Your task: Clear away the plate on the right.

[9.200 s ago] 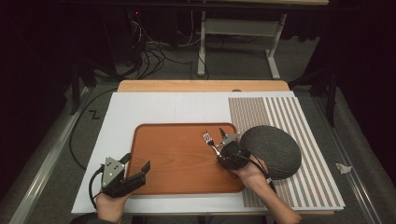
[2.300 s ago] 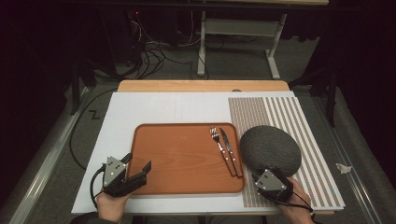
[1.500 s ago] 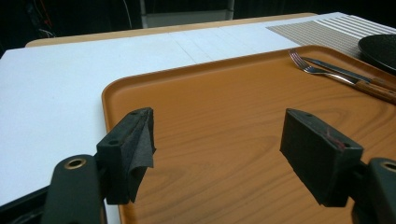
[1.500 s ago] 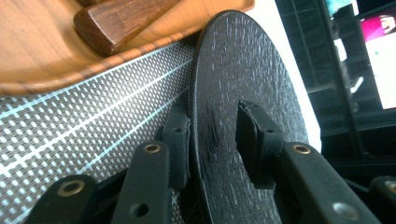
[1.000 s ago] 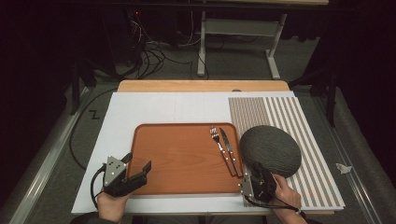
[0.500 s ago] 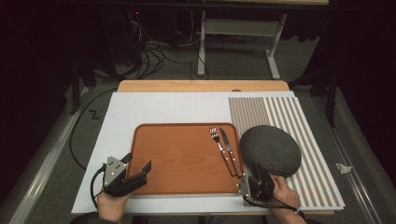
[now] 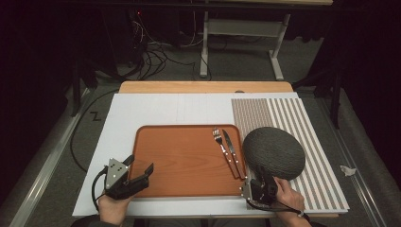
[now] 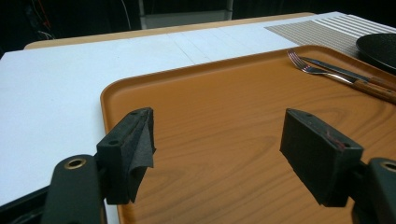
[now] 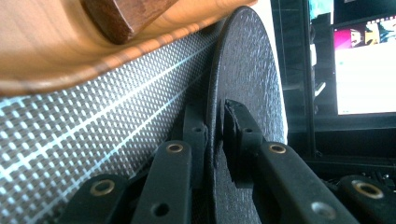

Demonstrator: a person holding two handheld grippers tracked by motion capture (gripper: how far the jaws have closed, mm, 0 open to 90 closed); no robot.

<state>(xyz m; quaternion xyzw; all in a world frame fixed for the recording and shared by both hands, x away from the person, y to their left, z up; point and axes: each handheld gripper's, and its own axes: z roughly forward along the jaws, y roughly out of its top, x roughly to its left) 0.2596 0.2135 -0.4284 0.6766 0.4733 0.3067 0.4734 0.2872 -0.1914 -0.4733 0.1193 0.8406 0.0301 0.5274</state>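
The right gripper (image 7: 260, 180) has just been closing and now pinches the plate (image 7: 274, 151) at its 7 o'clock rim (plate on the mat (image 7: 312, 142), tray (image 7: 184, 161) at 9 o'clock). The left gripper (image 7: 142, 174) idles, gaping and empty.

Bright table, dark surroundings, soft blur, glowing monitor glare

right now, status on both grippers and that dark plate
Right gripper has just been closing, fingers pinching the dark plate at its near rim. Left gripper open over the tray. Fork and knife beside the plate.
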